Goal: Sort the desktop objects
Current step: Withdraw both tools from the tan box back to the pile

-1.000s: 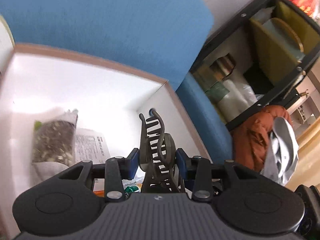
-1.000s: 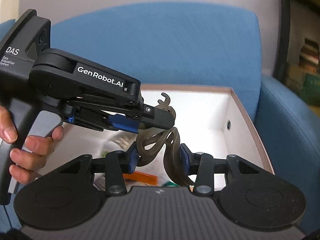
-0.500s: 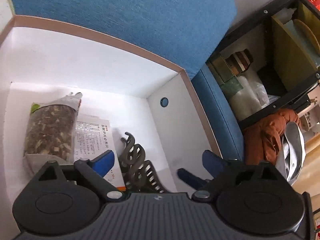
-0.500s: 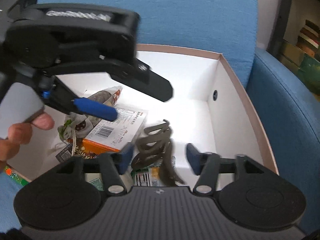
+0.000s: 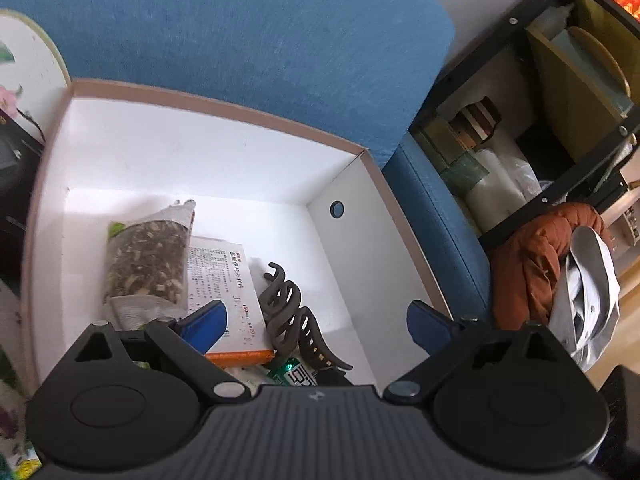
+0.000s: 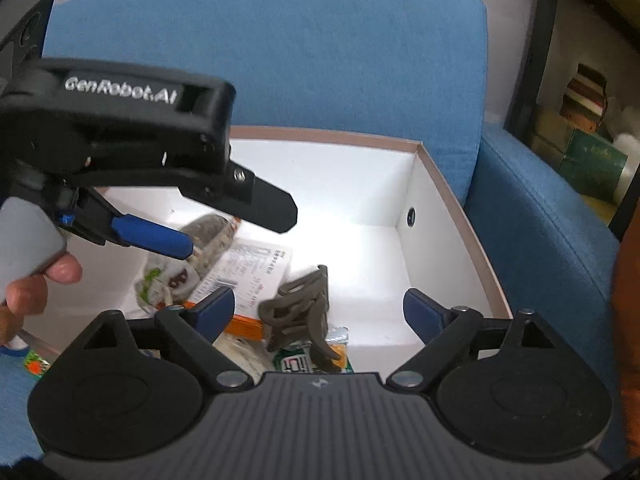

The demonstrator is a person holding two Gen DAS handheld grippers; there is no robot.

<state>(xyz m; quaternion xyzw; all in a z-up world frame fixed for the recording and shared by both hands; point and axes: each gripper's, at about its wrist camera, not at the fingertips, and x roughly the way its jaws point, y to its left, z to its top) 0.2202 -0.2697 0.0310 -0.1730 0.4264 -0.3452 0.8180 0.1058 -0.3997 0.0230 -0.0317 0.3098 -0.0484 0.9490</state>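
Note:
A brown hair claw clip (image 5: 294, 314) lies loose in the white box (image 5: 200, 152), partly on a white and orange carton (image 5: 224, 280). It also shows in the right wrist view (image 6: 306, 312). My left gripper (image 5: 314, 324) is open and empty above the clip. My right gripper (image 6: 320, 306) is open and empty above the same box (image 6: 440, 240). The left gripper's body (image 6: 132, 140) reaches over the box from the left in the right wrist view.
A clear bag of dried herbs (image 5: 146, 256) lies beside the carton, and a green sachet (image 6: 308, 360) at the box's near side. The box sits on a blue armchair (image 5: 240, 32). A black shelf (image 5: 560, 80) and an orange jacket (image 5: 536, 264) are at the right.
Both grippers were shut on the claw clip a second ago. Both opened, and the clip dropped into the box. Both grippers have pulled back and up a little.

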